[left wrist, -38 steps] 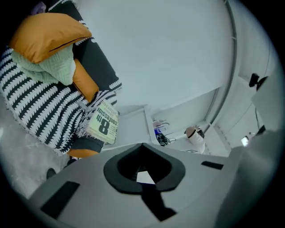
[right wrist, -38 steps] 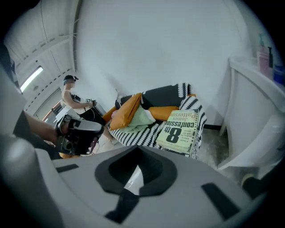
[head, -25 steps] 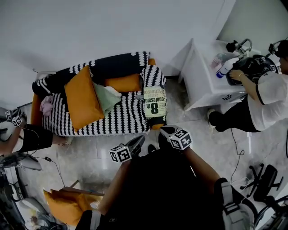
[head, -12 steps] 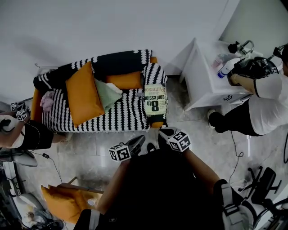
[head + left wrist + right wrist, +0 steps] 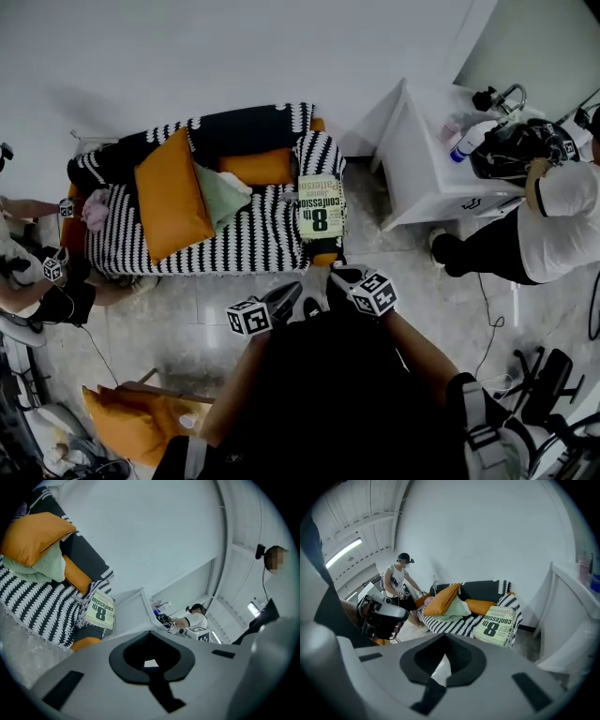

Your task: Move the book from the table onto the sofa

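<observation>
Book [image 5: 321, 207] lies flat on the sofa [image 5: 234, 248] seat, cover up, ahead of both claws with a strip of floor [image 5: 187, 337] between. It sits almost straight in front of the right claw [image 5: 339, 275] and ahead-right of the left claw [image 5: 289, 294].

Left claw: jaws closed together, nothing held. Right claw: jaws closed together, nothing held. Both are held over the floor, side by side and near each other.

Book cover is pale yellow-green with large black print, rectangular and thin. The sofa is draped in a black-and-white zigzag knit throw, with orange upholstery showing at the ends. A large orange cushion [image 5: 171, 195] leans ahead-left of the left claw. A pale green cushion [image 5: 220, 195] is tucked beside it, and a smaller orange one [image 5: 258, 172] rests against the backrest.

Floor is grey, glossy and stone-like; the wall [image 5: 234, 56] behind the sofa is plain white. A white table [image 5: 417, 173] stands right of the right claw, with a bottle [image 5: 466, 142] on top and a person [image 5: 544, 220] bent over it. Another orange cushion [image 5: 136, 427] lies on the floor behind-left of the left claw.
</observation>
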Action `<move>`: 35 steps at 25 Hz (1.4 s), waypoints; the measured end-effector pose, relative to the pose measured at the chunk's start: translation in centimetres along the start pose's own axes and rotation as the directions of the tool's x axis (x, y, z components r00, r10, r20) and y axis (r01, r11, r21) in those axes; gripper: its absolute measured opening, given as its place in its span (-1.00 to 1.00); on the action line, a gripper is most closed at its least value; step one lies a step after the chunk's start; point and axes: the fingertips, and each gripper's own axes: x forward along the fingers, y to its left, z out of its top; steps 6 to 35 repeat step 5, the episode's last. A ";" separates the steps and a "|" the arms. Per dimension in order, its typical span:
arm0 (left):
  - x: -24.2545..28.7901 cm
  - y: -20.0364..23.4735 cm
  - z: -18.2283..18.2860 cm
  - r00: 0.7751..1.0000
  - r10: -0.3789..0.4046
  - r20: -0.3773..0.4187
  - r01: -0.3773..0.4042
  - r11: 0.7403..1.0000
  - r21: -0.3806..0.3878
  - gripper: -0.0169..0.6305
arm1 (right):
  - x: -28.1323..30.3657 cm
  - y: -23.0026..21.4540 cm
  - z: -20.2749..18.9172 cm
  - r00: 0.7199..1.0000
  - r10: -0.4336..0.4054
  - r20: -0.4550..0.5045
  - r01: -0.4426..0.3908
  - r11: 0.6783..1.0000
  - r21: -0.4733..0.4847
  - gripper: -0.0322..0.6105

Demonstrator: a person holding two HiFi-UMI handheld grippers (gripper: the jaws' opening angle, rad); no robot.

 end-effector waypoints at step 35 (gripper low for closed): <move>0.2 0.0 0.2 1.000 -0.003 -0.008 0.003 1.000 0.005 -0.91 | -0.1 -0.3 0.2 1.000 -0.006 0.005 0.006 1.000 0.008 -0.88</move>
